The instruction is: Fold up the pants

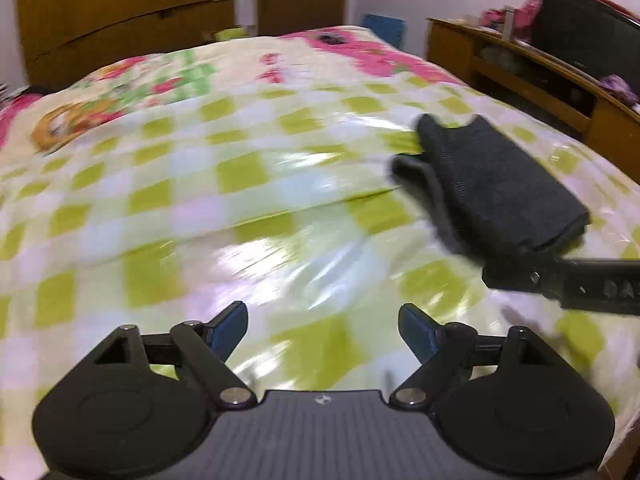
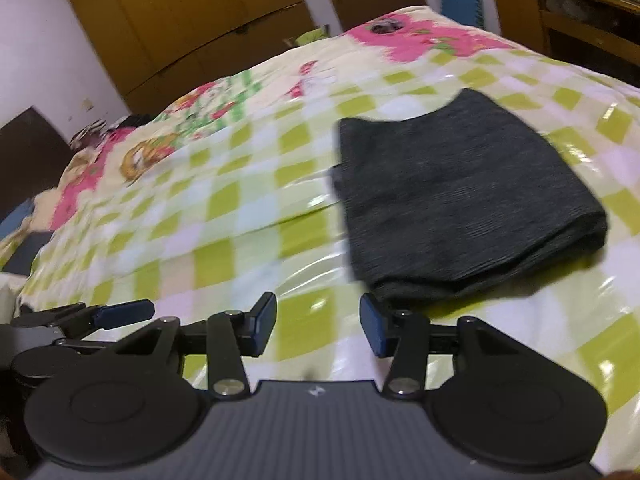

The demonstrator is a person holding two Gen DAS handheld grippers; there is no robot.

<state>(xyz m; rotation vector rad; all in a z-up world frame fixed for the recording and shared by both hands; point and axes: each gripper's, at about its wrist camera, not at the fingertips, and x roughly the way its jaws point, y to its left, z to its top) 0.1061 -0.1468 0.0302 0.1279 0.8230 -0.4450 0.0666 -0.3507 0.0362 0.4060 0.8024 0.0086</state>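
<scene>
Folded dark pants (image 2: pixel 460 204) centre-right on bed (image 2: pixel 240 216): soft, light; grab thick folded edge. Left gripper (image 1: pixel 322 330) wide open, right gripper (image 2: pixel 318 330) half open, both empty.

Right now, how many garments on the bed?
1: the folded dark pants lie on the checked bedspread, ahead and right of the right gripper. Others may be hidden outside both views.

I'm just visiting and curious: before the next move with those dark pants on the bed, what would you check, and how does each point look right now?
1. Pants folded into a compact stack: ok.
2. Left gripper open, nothing between its fingers: ok.
3. Right gripper open, nothing between its fingers: ok.
4. Pants resting fully on the checked bedspread, clear of its edge: ok.
5. Fold edges lined up neatly: cannot tell, the picture is blurred.
</scene>
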